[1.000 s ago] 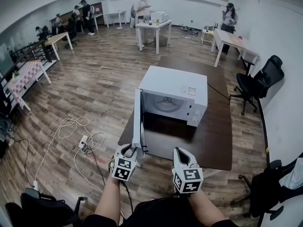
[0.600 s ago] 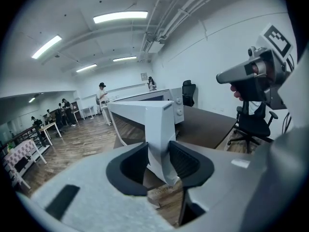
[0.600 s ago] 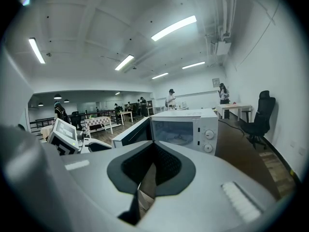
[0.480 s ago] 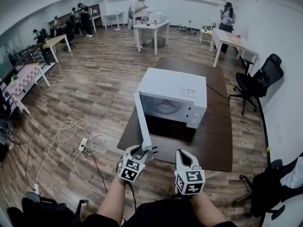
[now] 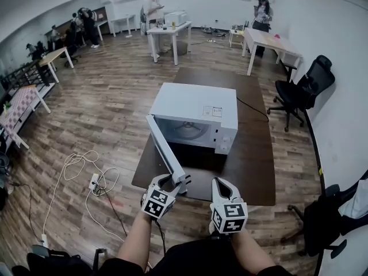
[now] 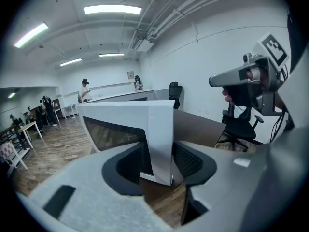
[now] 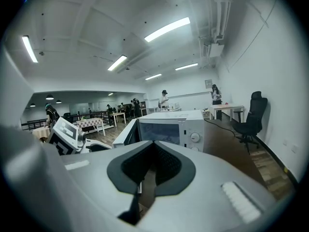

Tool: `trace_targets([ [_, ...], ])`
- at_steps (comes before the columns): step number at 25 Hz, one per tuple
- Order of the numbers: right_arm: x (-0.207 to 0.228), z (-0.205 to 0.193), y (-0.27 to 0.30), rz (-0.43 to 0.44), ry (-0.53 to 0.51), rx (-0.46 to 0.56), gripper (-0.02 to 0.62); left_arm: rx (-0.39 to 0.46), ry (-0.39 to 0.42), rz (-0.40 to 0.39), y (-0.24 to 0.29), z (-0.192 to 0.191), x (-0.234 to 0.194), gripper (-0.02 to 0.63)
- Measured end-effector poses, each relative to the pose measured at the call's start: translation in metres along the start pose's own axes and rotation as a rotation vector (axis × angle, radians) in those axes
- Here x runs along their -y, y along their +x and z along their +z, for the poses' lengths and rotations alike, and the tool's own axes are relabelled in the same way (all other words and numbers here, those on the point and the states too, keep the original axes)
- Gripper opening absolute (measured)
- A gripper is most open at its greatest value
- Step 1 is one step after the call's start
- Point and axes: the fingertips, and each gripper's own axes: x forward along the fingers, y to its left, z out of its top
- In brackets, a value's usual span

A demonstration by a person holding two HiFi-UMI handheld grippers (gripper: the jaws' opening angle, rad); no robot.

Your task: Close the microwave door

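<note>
A white microwave (image 5: 195, 105) stands on a dark brown table (image 5: 253, 165), its door (image 5: 167, 151) swung partly out toward me. My left gripper (image 5: 175, 181) is at the door's free edge. In the left gripper view the door's edge (image 6: 161, 139) stands between the jaws of the left gripper (image 6: 159, 166), which have just been opening; a gap shows at the left pad. My right gripper (image 5: 220, 184) hovers over the table's near edge, to the right of the door, shut and empty. From the right gripper (image 7: 153, 163) the microwave (image 7: 176, 129) lies ahead.
A black office chair (image 5: 299, 91) stands right of the table, another (image 5: 328, 217) at my lower right. White cables and a power strip (image 5: 92, 180) lie on the wooden floor to the left. People stand at white tables (image 5: 167, 30) far back.
The door has swung from straight out to a slant toward the microwave. My left gripper has moved right along with its free edge. The right gripper has shifted slightly.
</note>
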Motion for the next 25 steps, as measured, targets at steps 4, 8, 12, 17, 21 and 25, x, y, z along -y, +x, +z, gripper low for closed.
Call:
trace_targets([
  [4,0.019,0.005,0.001,-0.020,0.009,0.009,0.008,0.004,0.019,-0.026,0.019,0.012,0.011,0.184],
  [8,0.039,0.006,0.005,-0.040,0.021,0.011,0.008,0.016,0.016,-0.040,0.038,0.024,0.018,0.166],
  [12,0.058,0.010,0.009,-0.050,0.027,0.016,0.008,0.024,-0.004,-0.052,0.056,0.035,0.023,0.166],
  [17,0.079,0.017,0.020,-0.051,0.030,0.020,0.008,0.007,-0.008,-0.075,0.079,0.048,0.028,0.158],
  [21,0.098,0.024,0.031,-0.045,0.036,0.024,0.008,0.000,-0.011,-0.068,0.098,0.059,0.030,0.156],
  [25,0.114,0.029,0.041,-0.034,0.035,0.026,0.008,-0.002,-0.038,-0.052,0.117,0.069,0.030,0.155],
])
